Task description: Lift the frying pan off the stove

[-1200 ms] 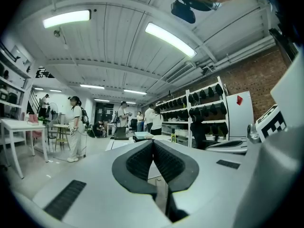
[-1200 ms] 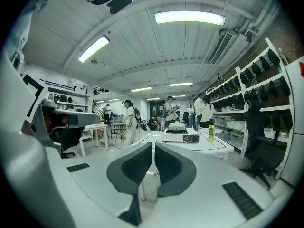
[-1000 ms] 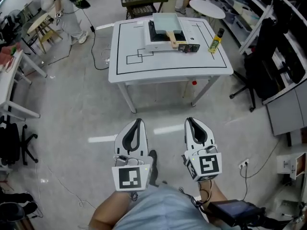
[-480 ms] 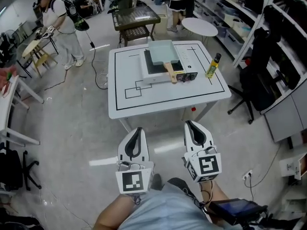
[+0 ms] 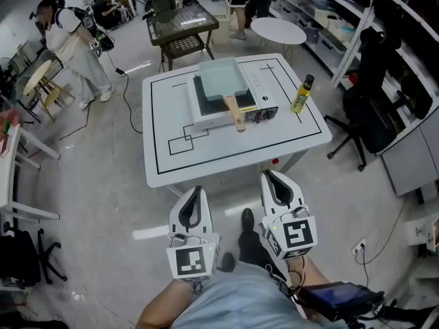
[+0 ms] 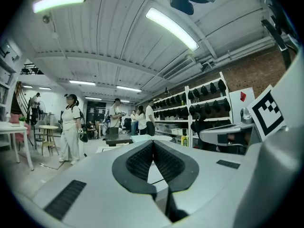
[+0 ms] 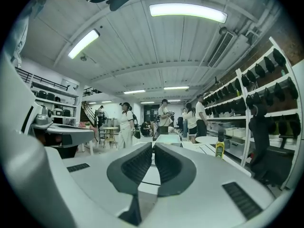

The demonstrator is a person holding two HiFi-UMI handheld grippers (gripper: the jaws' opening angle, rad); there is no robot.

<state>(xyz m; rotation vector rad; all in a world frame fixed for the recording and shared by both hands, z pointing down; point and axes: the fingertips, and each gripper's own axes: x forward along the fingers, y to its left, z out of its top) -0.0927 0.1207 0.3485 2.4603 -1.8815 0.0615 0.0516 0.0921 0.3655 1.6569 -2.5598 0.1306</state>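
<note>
A rectangular pale-teal frying pan with a wooden handle sits on a white portable stove on the white table. Both grippers hang low in front of my body, short of the table's near edge and well away from the pan. My left gripper is shut with nothing in it, and so is my right gripper. In the left gripper view the gripper has its pads together. In the right gripper view the gripper points toward the pan far ahead.
A yellow-green bottle stands at the table's right side, right of the stove. A black office chair and shelving stand to the right. A round white table and a dark table lie behind, with several people around them.
The table with stove and pan has drawn nearer and shifted left in the head view. Both grippers stay shut in the same place before my body.
</note>
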